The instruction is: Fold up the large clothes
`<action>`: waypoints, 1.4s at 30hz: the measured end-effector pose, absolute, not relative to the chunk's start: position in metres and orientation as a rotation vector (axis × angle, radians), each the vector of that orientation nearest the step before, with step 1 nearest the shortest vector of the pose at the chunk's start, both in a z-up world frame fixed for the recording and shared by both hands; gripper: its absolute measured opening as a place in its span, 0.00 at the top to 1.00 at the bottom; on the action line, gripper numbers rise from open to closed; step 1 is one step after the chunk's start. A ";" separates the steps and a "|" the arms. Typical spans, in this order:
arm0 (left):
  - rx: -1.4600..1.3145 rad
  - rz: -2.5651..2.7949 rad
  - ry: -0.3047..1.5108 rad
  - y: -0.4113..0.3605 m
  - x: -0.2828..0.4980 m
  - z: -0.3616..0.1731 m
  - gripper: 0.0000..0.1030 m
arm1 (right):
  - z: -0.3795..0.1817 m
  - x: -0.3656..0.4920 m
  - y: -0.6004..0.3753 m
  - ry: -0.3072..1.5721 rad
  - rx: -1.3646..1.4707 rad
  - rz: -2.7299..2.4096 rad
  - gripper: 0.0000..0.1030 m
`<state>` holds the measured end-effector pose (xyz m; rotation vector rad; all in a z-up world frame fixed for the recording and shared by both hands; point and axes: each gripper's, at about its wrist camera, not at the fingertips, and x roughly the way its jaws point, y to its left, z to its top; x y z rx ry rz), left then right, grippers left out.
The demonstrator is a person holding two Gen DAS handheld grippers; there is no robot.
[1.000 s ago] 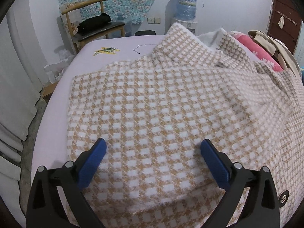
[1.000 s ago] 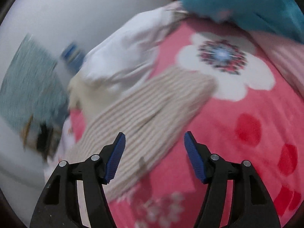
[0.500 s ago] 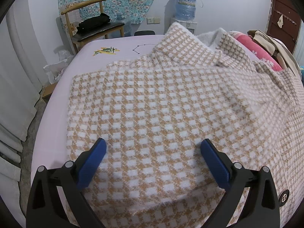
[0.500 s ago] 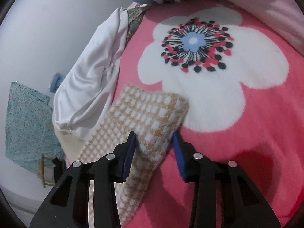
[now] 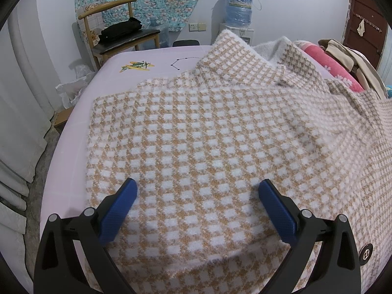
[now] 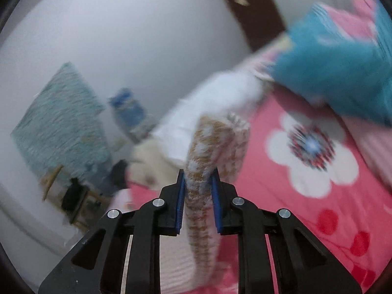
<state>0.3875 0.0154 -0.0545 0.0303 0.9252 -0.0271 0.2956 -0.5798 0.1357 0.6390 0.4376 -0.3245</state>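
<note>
Garment: your checked tan-and-white garment (image 5: 208, 147) lies spread over the lilac bed (image 5: 73, 161), filling the middle and right of the left view.
Left gripper (image 5: 197, 208): your jaws stand wide above the cloth, gripping nothing.
Right gripper (image 6: 197, 191): your jaws are closing, pinching a garment fold (image 6: 201, 171) at lower centre, above the pink flowered blanket (image 6: 306, 196).

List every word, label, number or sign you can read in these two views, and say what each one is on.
No text can be read in either view.
Water jug: its blue label carries print, too small to read.
Left hand-held gripper: a round emblem sits on its black frame, too small to make out.
Bed sheet: an airplane picture and a dotted line figure, no words.
Right wrist view: motion-blurred, nothing legible.
</note>
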 end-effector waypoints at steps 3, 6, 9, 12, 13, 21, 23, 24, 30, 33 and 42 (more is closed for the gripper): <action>0.014 -0.027 0.924 0.016 0.386 -0.052 0.05 | 0.187 0.303 -0.525 0.391 0.563 -0.216 0.84; -0.017 -0.034 0.907 0.022 0.379 -0.040 0.05 | 0.229 0.311 -0.458 0.343 0.479 -0.102 0.84; -0.062 -0.041 0.872 0.039 0.365 -0.020 0.05 | 0.259 0.314 -0.388 0.304 0.412 0.033 0.85; -0.092 -0.042 0.846 0.058 0.351 -0.004 0.05 | 0.273 0.315 -0.303 0.281 0.334 0.181 0.85; -0.103 -0.043 0.831 0.067 0.344 0.002 0.06 | 0.272 0.316 -0.277 0.285 0.307 0.221 0.85; -0.198 -0.112 0.838 0.120 0.302 0.002 0.12 | 0.163 0.344 -0.084 0.565 0.118 0.504 0.49; -0.227 -0.137 0.847 0.126 0.296 -0.003 0.14 | 0.116 0.357 -0.060 0.687 0.120 0.542 0.45; -0.236 -0.146 0.850 0.127 0.294 -0.003 0.16 | 0.102 0.362 -0.055 0.727 0.120 0.543 0.44; -0.217 -0.226 0.788 0.125 0.286 0.010 0.17 | 0.056 0.383 -0.111 0.857 0.133 0.450 0.38; -0.210 -0.226 0.777 0.126 0.304 0.019 0.23 | 0.061 0.387 -0.177 0.838 0.156 0.316 0.36; -0.266 -0.203 0.936 0.116 0.400 -0.008 0.46 | 0.036 0.415 -0.321 0.856 0.337 0.029 0.34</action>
